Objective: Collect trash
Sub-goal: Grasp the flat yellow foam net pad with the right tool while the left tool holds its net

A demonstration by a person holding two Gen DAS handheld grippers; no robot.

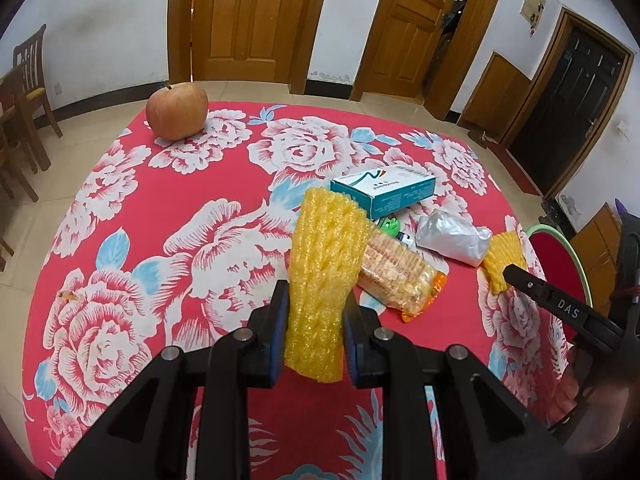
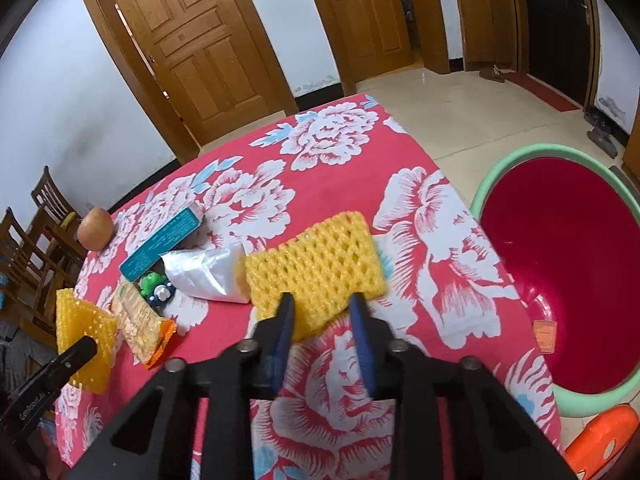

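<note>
Two wooden doors behind floral red tablecloth

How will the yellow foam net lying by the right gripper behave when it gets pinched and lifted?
The yellow foam net is an open mesh, so it probably squashes between the jaws. It looks light, and may droop. The other foam net, clamped in the left gripper, holds its shape.

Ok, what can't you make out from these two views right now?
- Small green toy: half hidden in both views behind the cracker pack and silver bag.
- Red bin: cut off by the left view's edge; its base is unseen in the right view.
- Box print: too small to read.
- Right gripper: contact with foam net unclear.
</note>
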